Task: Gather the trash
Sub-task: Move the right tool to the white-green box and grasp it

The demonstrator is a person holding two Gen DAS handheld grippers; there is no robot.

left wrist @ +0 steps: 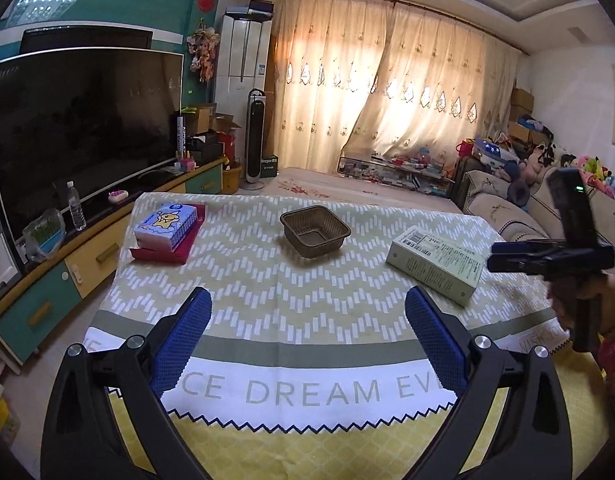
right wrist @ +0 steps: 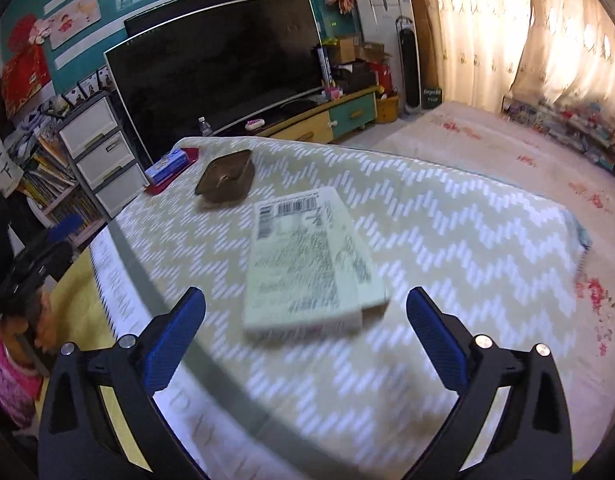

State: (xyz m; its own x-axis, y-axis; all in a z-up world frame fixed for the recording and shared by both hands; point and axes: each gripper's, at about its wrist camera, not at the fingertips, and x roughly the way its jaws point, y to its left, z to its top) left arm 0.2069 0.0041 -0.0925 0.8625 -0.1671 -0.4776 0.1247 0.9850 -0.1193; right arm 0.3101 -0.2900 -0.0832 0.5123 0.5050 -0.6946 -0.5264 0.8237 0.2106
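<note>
Carton lies flat on the surface, right of the tray; likely light, stiff card, crushable. Right tool spread wide over it, left tool spread, empty. Take it across the short sides.

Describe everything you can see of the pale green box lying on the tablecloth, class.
The pale green box is a flat, rectangular carton, cardboard by the look of it, closed and lying on its broad face. Its top carries a white label with a barcode at one end and dense small print, too blurred to read. It rests on the zigzag tablecloth, apart from the brown tray. The right gripper hovers near it with jaws open, not touching it.
</note>
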